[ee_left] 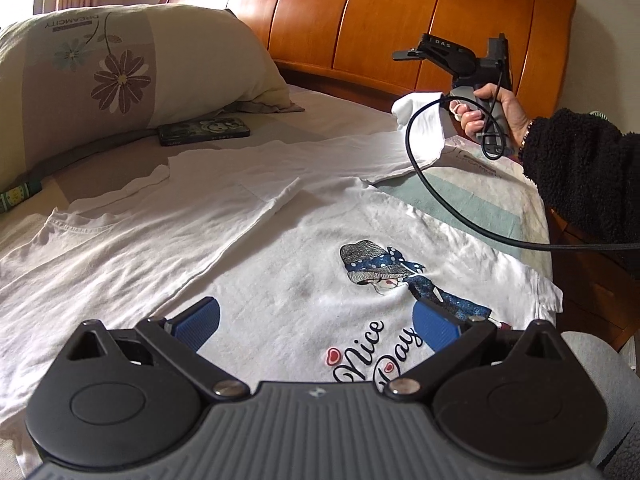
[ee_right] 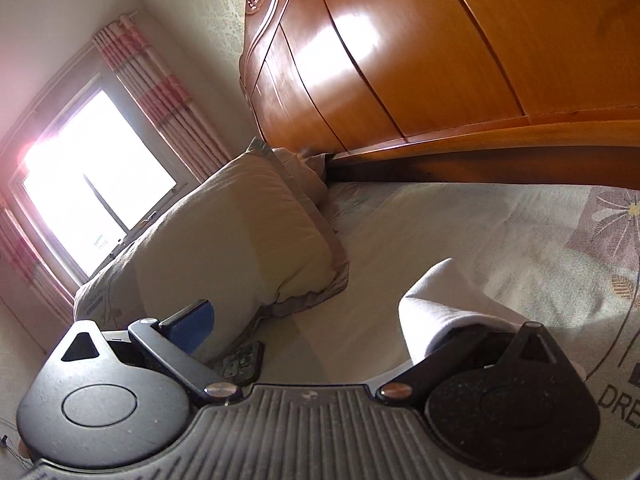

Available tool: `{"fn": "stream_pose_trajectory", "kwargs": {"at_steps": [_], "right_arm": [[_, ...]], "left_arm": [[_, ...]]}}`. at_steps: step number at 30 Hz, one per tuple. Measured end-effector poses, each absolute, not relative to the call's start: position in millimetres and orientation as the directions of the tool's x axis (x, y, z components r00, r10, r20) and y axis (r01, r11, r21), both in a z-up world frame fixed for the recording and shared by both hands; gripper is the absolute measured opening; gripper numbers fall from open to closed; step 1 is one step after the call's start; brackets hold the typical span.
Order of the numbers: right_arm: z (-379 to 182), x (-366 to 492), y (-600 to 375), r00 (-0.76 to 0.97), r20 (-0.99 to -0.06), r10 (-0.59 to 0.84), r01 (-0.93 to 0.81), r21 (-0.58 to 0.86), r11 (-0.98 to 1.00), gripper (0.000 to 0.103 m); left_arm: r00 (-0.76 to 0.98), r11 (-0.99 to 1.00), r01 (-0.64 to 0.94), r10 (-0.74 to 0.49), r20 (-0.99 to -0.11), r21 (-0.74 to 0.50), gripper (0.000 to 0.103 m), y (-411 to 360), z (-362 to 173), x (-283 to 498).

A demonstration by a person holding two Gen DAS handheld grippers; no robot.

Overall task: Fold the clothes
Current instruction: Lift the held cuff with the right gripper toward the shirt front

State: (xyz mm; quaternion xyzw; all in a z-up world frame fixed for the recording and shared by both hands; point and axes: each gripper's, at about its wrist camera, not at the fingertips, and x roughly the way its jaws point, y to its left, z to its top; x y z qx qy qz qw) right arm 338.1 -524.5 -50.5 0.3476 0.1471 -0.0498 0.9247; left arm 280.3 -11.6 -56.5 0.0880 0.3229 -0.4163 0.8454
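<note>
The left hand-held gripper (ee_left: 316,326) hovers wide open over the white T-shirt (ee_left: 280,248); the right hand-held gripper (ee_right: 320,320), also open, has cloth draped over one finger.

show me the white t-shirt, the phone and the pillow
white t-shirt (ee_left: 280,280), left wrist view, bare fabric left of the printed girl
phone (ee_left: 204,133), left wrist view, middle of its patterned case
pillow (ee_left: 132,68), left wrist view, on the brown flower print
</note>
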Motion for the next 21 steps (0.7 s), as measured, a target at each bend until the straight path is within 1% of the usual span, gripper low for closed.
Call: {"fn": "stream_pose_trajectory", "kwargs": {"at_steps": [9, 21], "right_arm": [[-16, 363, -460, 0.936, -0.326, 0.134, 0.091, 0.59, 0.802, 0.103], [2, 398, -374, 0.886, -0.373, 0.275, -0.028, 0.549, 0.835, 0.103]], "left_arm": [[0.488, 0.673, 0.735, -0.611, -0.623, -0.084, 0.102, 14, -48, 281], [0.554, 0.723, 0.688, -0.575, -0.602, -0.057, 0.102, 43, -35, 275]]}}
